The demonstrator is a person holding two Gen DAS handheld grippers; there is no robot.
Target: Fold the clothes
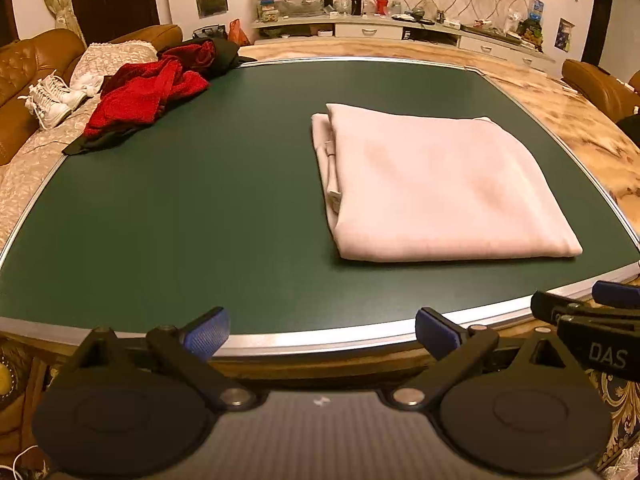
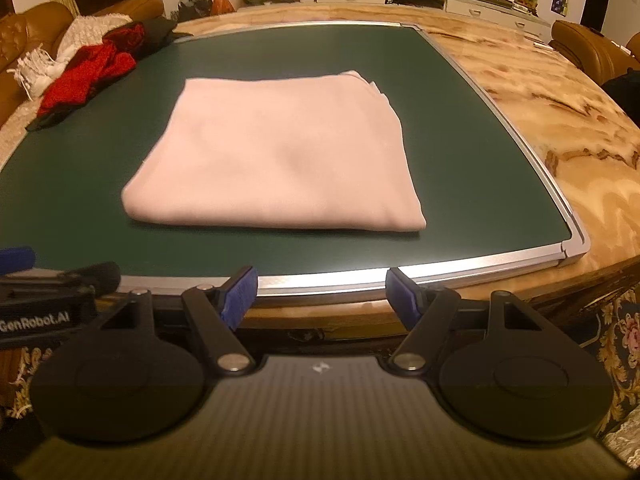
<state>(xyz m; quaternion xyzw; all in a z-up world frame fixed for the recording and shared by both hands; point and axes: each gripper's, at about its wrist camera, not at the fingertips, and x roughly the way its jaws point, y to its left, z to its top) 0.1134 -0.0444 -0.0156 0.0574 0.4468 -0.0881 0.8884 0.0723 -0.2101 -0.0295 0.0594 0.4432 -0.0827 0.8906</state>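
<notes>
A pale pink garment (image 1: 436,184) (image 2: 280,160) lies folded into a flat rectangle on the green mat (image 1: 180,220) (image 2: 460,132), toward its right side. My left gripper (image 1: 322,332) hangs open over the mat's near metal edge, well short of the garment, with nothing between its blue pads (image 1: 208,334). My right gripper (image 2: 322,294) is open too, just in front of the garment's near edge, and it is empty. Each gripper shows at the side of the other's view: the right gripper (image 1: 592,320) and the left gripper (image 2: 48,284).
A heap of red and black clothes (image 1: 148,92) (image 2: 88,68) lies at the mat's far left corner, beside white lace fabric and white sneakers (image 1: 52,98) on a brown sofa. Marble tabletop (image 2: 560,120) surrounds the mat on the right. A cluttered cabinet (image 1: 380,28) lines the back wall.
</notes>
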